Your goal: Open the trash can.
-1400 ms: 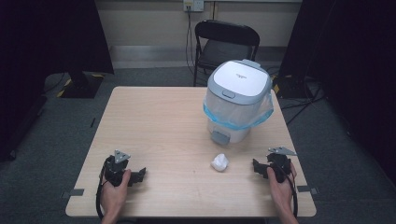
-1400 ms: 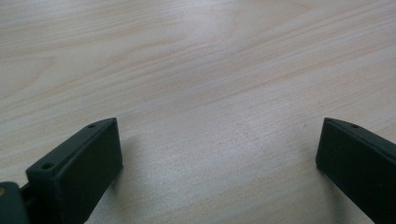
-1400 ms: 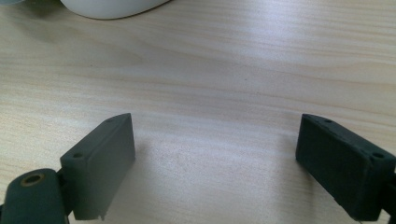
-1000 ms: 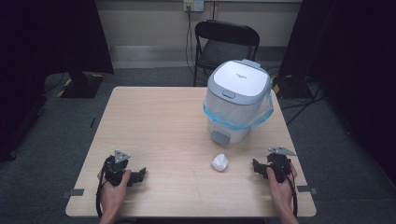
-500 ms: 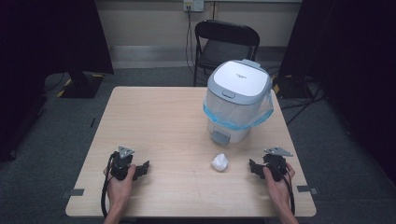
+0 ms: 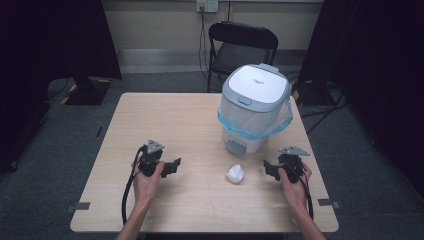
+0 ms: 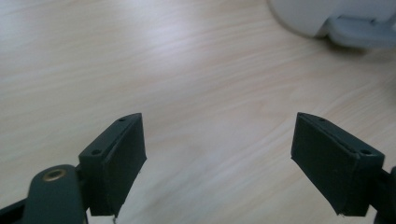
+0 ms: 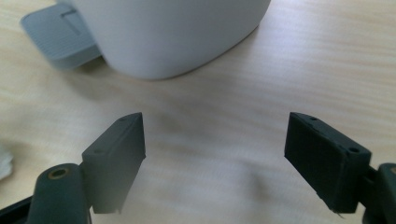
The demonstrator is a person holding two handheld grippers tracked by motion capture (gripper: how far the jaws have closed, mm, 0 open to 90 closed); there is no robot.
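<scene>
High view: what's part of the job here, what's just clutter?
In the job:
- crumpled white wad, lying between the two tools
- pedal bin, lid shut, blue-edged liner
- left tool, open, empty
- right tool, open, empty

Just around:
- folding chair behind the table
- wall outlet
</scene>
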